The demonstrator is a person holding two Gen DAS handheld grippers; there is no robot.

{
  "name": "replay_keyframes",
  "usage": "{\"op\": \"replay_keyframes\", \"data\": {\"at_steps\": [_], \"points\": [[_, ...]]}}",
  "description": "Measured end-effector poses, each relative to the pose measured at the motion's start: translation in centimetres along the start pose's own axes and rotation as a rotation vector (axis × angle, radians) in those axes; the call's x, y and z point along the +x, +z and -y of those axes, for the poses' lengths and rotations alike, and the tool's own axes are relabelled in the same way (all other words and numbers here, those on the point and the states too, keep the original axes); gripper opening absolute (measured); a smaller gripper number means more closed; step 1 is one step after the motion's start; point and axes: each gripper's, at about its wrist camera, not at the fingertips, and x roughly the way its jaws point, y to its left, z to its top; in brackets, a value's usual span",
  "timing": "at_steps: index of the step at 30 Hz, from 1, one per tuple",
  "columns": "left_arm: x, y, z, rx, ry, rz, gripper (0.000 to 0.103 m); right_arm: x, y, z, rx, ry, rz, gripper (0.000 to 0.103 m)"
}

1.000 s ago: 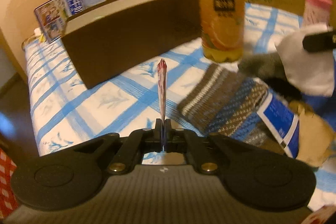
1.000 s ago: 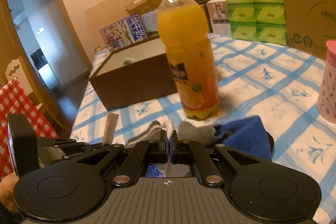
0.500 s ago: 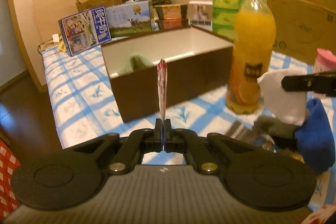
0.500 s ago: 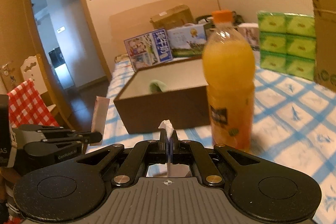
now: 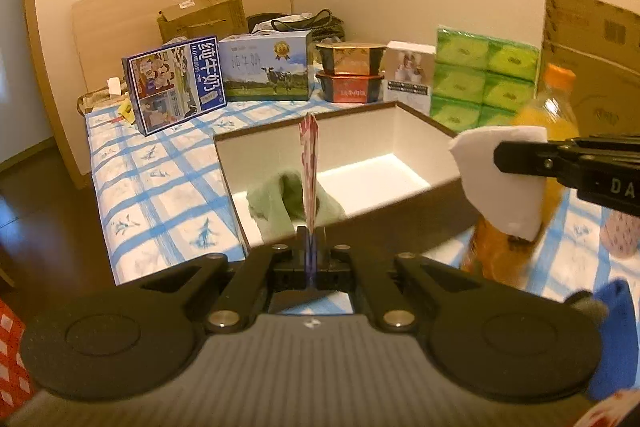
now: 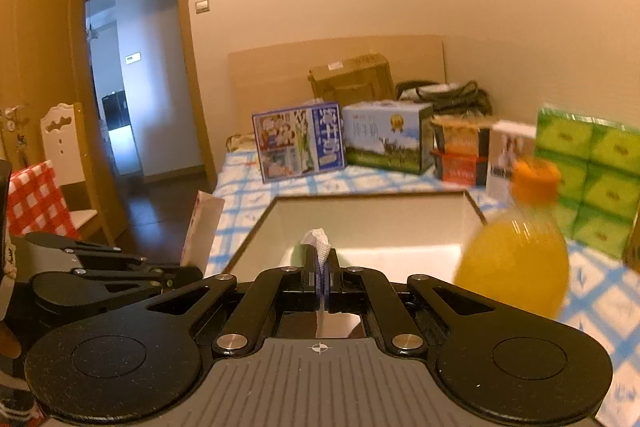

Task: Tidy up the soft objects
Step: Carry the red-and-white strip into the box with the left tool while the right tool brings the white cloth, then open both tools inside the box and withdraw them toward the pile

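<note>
Left gripper (image 5: 310,247): jaws were pressed together on a thin flat packet (image 5: 309,163) that stood upright, edge-on, its print pink and red; no writing on it could be read.
Right gripper (image 6: 322,267): jaws were clamped on a white tissue (image 6: 318,241); in the left wrist view the same tissue (image 5: 500,179) hung as a broad white fold from the black fingers (image 5: 532,157), held above the near right corner of the box.
Gripper body: white letters "DA" showed on the right gripper's side, the rest cut off by the frame.
Box (image 5: 416,143): open, brown outside and white inside, it sat on the blue-checked cloth (image 5: 160,187).
Green cloth (image 5: 280,203): a soft, crumpled piece lay inside the box at its near left corner — already put away.
Bottle (image 6: 516,251): orange drink with an orange cap, it stood just right of the box; its label was too blurred to read.
Blue cloth (image 5: 612,331): lay on the table at the lower right, outside the box.
Back row: a blue carton (image 5: 176,83) carried large Chinese characters, probably "纯牛奶"; beside it stood a milk carton (image 5: 266,67) with a cow picture and gold medal, two stacked food tubs (image 5: 350,73) and green tissue packs (image 5: 480,79).
Large cardboard box (image 5: 592,39): stood at the far right with a barcode — other print unreadable.
</note>
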Motion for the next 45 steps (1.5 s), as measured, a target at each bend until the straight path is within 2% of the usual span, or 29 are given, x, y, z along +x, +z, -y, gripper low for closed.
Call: {"op": "replay_keyframes", "data": {"at_steps": [8, 13, 22, 33, 35, 37, 38, 39, 41, 43, 45], "points": [[3.4, 4.0, -2.3, -0.052, -0.03, -0.004, 0.001, 6.0, 3.2, -0.1, -0.011, -0.082, 0.001, 0.002], [6.6, 6.0, -3.2, -0.074, -0.082, -0.026, 0.001, 10.4, 4.1, 0.4, -0.004, -0.179, -0.04, 0.002], [13.8, 8.0, -3.8, -0.077, -0.152, -0.071, 0.001, 18.2, 4.4, 4.9, 0.148, -0.384, -0.152, 0.002], [22.5, 8.7, -3.3, -0.065, -0.235, -0.14, 0.002, 21.9, 3.2, 10.4, 0.327, -0.574, -0.189, 0.002], [23.9, 8.5, -2.9, -0.068, -0.252, -0.161, 0.007, 22.1, 3.1, 10.5, 0.32, -0.582, -0.189, 0.002], [25.0, 8.4, -2.6, -0.075, -0.256, -0.173, 0.02, 22.4, 2.8, 10.6, 0.299, -0.593, -0.203, 0.003], [25.4, 8.3, -2.5, -0.081, -0.25, -0.176, 0.022, 22.5, 2.6, 10.7, 0.304, -0.595, -0.216, 0.003], [25.8, 8.2, -2.6, -0.086, -0.246, -0.183, 0.024, 22.5, 2.4, 11.0, 0.319, -0.591, -0.227, 0.005], [26.4, 8.1, -2.7, -0.098, -0.259, -0.2, 0.024, 22.6, 2.1, 11.2, 0.344, -0.571, -0.243, 0.017], [26.3, 8.2, -3.0, -0.111, -0.257, -0.203, 0.025, 22.4, 1.9, 11.1, 0.358, -0.563, -0.241, 0.042], [26.0, 8.3, -3.1, -0.104, -0.245, -0.196, 0.025, 22.1, 1.9, 10.6, 0.347, -0.554, -0.225, 0.048]]}}
